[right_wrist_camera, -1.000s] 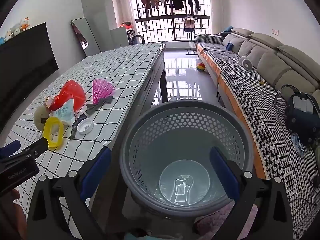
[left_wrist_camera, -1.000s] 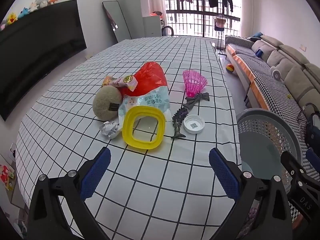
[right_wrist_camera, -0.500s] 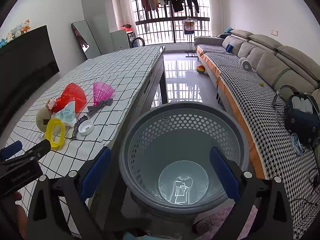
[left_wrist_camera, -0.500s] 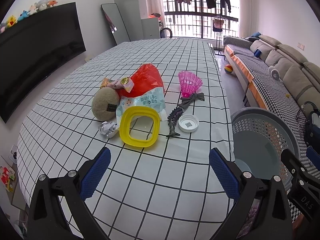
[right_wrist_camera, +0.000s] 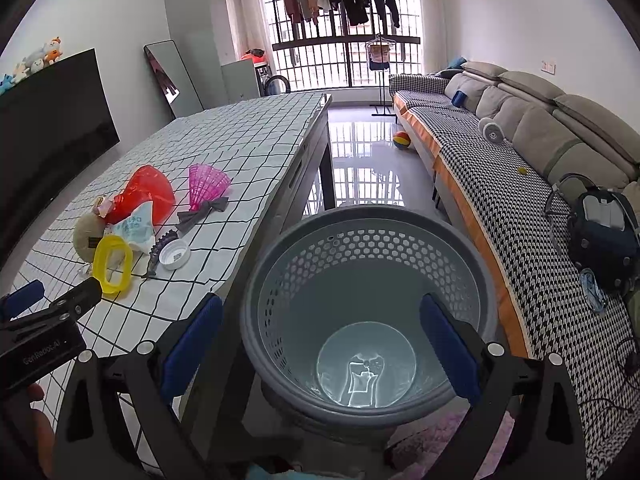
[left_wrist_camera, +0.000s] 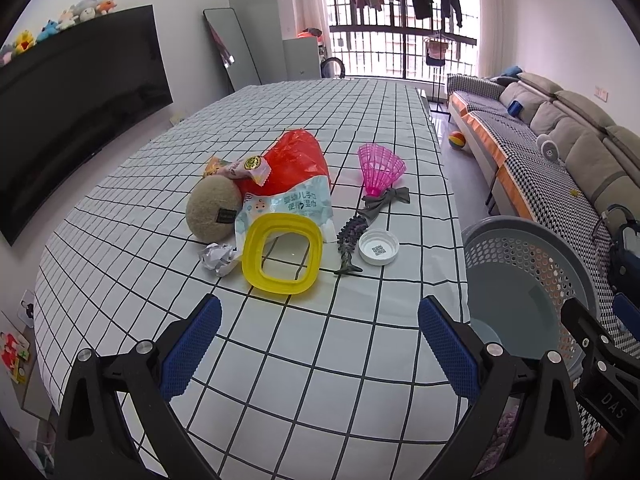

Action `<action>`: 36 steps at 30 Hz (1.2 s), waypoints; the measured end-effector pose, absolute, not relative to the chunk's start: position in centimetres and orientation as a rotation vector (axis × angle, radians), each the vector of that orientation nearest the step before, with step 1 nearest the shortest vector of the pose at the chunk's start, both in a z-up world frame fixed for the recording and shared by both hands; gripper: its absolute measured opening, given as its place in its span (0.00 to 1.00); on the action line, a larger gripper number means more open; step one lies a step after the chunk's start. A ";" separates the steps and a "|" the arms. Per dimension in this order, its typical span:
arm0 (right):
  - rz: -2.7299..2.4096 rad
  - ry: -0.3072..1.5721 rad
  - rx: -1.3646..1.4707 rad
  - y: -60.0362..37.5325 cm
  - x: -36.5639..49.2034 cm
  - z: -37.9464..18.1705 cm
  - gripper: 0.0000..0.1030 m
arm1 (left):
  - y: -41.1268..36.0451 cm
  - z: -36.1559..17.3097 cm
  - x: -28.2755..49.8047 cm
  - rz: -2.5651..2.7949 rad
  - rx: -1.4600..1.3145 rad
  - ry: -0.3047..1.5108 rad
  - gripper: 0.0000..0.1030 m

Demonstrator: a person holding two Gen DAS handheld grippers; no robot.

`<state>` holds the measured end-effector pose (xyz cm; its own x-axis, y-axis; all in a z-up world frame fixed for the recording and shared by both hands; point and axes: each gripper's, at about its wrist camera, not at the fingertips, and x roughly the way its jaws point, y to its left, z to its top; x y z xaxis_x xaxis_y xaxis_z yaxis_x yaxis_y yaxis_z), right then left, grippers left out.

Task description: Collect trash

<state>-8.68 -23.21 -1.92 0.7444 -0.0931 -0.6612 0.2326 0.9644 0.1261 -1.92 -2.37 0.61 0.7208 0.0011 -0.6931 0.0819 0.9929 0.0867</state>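
Observation:
A pile lies on the checked table (left_wrist_camera: pixel 280 360): a red plastic bag (left_wrist_camera: pixel 296 160), a wet-wipe packet (left_wrist_camera: pixel 296 206), a snack wrapper (left_wrist_camera: pixel 240 168), a crumpled paper ball (left_wrist_camera: pixel 218 258), a yellow ring lid (left_wrist_camera: pixel 282 258), a white cap (left_wrist_camera: pixel 378 246) and a pink shuttlecock (left_wrist_camera: pixel 380 168). My left gripper (left_wrist_camera: pixel 318 346) is open and empty, above the table short of the pile. My right gripper (right_wrist_camera: pixel 320 338) is open and empty above the grey mesh bin (right_wrist_camera: pixel 368 240), which holds nothing.
A tan plush ball (left_wrist_camera: pixel 214 212), a purple toy fish (left_wrist_camera: pixel 348 240) and a grey bow (left_wrist_camera: pixel 386 200) lie in the pile. The bin (left_wrist_camera: pixel 532 280) stands off the table's right edge. A sofa (right_wrist_camera: pixel 520 152) runs along the right, a TV (left_wrist_camera: pixel 72 108) on the left.
Both grippers have drawn back and risen slightly, so the pile and the bin look a little farther away. Both stay open and empty.

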 end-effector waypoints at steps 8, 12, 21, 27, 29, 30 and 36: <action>-0.182 0.707 0.206 -23.0 -8.7 -1.8 0.91 | -2.3 0.6 -1.9 -0.046 0.115 0.765 0.94; -0.183 0.707 0.206 -23.1 -8.8 -1.7 0.91 | -2.3 0.6 -1.9 -0.045 0.114 0.764 0.94; -0.184 0.705 0.207 -23.1 -8.8 -1.6 0.91 | -2.3 0.6 -1.9 -0.045 0.115 0.764 0.94; -0.181 0.705 0.209 -23.2 -8.8 -1.6 0.91 | -2.4 0.6 -2.0 -0.045 0.115 0.763 0.94; -0.181 0.704 0.211 -23.2 -8.8 -1.6 0.91 | -2.4 0.6 -2.0 -0.045 0.115 0.764 0.94; -0.181 0.703 0.210 -23.2 -8.8 -1.6 0.91 | -2.3 0.6 -1.9 -0.045 0.115 0.763 0.94; -0.182 0.702 0.210 -23.2 -8.8 -1.5 0.91 | -2.4 0.6 -2.0 -0.045 0.115 0.763 0.94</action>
<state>-8.78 -23.20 -1.53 0.7490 -0.0952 -0.6557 0.2357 0.9632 0.1295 -1.97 -2.36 0.57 0.7218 0.0007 -0.6921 0.0827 0.9928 0.0872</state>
